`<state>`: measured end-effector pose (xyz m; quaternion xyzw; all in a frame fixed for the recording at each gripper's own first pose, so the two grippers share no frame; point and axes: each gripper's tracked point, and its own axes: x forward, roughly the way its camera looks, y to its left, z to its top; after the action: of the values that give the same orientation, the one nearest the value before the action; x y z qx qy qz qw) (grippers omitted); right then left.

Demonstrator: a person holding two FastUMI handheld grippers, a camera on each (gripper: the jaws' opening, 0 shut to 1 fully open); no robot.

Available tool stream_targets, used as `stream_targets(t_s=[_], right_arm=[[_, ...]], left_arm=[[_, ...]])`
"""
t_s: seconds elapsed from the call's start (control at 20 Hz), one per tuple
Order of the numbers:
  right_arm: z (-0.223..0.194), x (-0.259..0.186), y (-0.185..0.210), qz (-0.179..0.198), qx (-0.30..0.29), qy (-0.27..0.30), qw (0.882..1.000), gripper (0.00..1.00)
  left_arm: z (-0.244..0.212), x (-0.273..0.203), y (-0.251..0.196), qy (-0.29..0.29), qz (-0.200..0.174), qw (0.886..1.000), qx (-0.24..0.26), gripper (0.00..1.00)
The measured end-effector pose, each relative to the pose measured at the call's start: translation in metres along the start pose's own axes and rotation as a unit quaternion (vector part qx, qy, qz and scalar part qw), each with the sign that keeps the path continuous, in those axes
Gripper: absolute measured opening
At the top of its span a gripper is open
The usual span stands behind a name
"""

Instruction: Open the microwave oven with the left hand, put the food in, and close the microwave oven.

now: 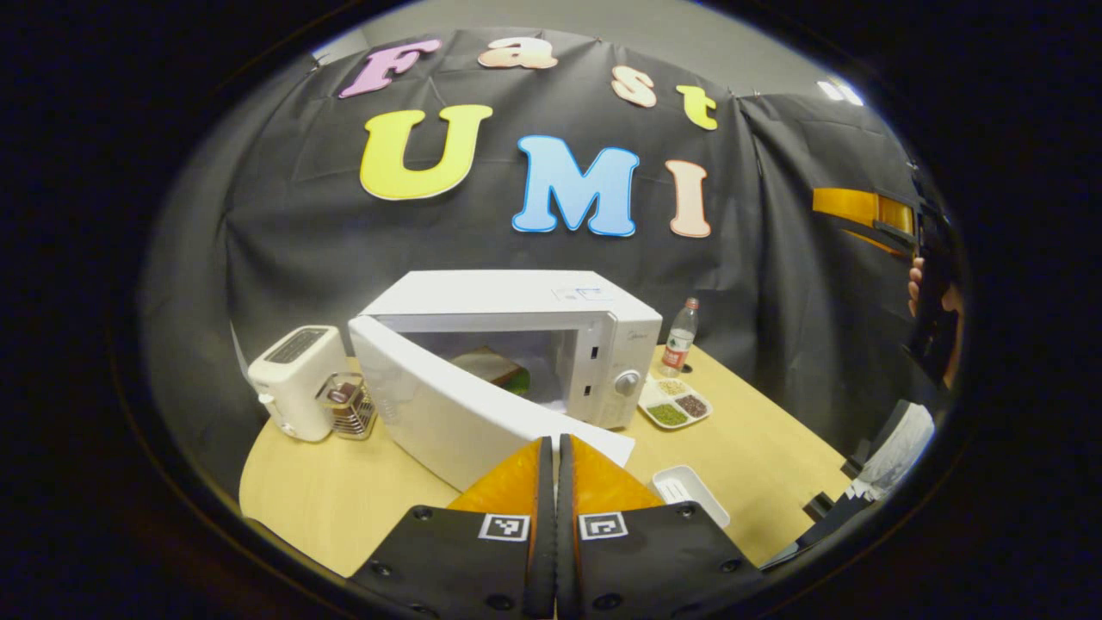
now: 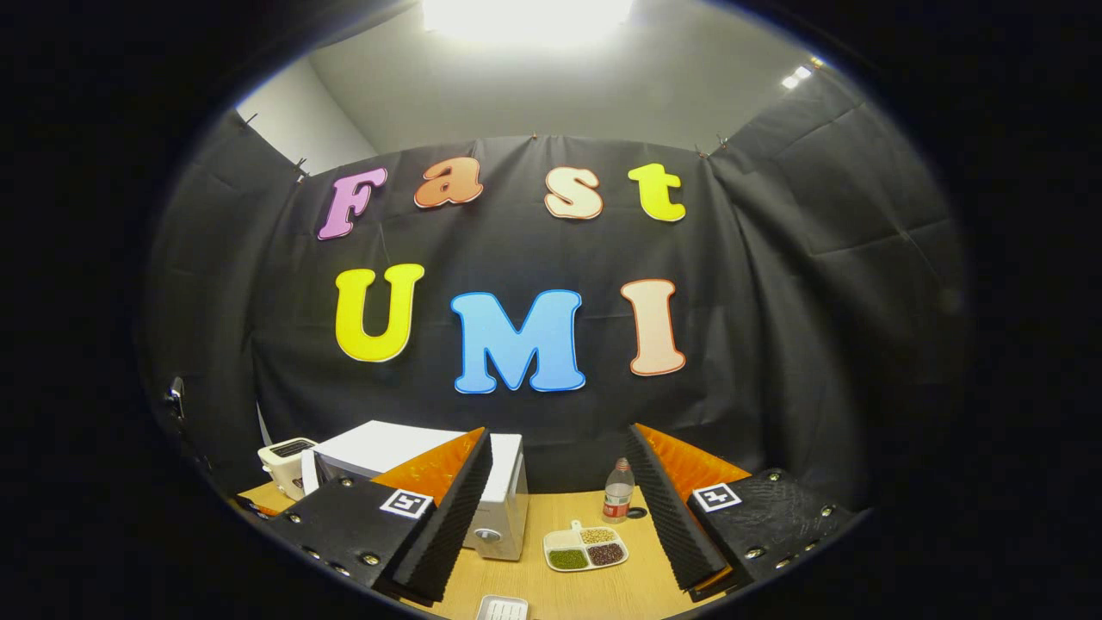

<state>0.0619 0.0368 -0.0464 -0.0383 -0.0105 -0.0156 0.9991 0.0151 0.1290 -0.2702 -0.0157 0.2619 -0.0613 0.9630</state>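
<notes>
Left gripper view, placed relative to the microwave point(image 1: 551, 344): toaster point(image 1: 294, 379) sits on the table point(image 1: 344, 499) just left of it, a small clear rack point(image 1: 349, 405) touching the toaster's right side, near the door. Microwave door point(image 1: 448, 413) hangs open, swung out toward the camera. Food, a sandwich point(image 1: 492, 366), lies inside the microwave cavity. Left claw point(image 1: 555, 448) is in front of the microwave, fingers pressed together with nothing between them, tips at the door's lower edge; contact with the door can't be told. Divided dish point(image 1: 674, 402) of grains sits just right of the microwave, a water bottle point(image 1: 680, 337) behind it, a small white tray point(image 1: 689, 492) nearer the camera. The other gripper with a hand point(image 1: 925, 288) on it is well right of the microwave. Right gripper view: right claw point(image 2: 560, 495) spread wide, holding nothing, raised in front of the microwave's right side.
</notes>
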Motion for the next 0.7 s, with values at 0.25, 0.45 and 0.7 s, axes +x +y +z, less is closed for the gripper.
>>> stream_targets(t_s=[0.25,0.45,0.7], right_arm=[[-0.007,0.006,-0.019,-0.006,0.001,0.007,1.0,0.94],[-0.005,0.009,-0.037,-0.013,-0.001,0.007,1.0,0.94],[-0.009,0.018,-0.054,-0.019,0.002,0.012,1.0,0.94]], left_arm=[[0.006,0.033,-0.015,0.003,-0.007,1.0,-0.012,0.07],[0.013,0.056,-0.026,0.003,-0.013,1.0,-0.006,0.07],[0.022,0.079,-0.033,0.002,-0.012,1.0,-0.007,0.07]])
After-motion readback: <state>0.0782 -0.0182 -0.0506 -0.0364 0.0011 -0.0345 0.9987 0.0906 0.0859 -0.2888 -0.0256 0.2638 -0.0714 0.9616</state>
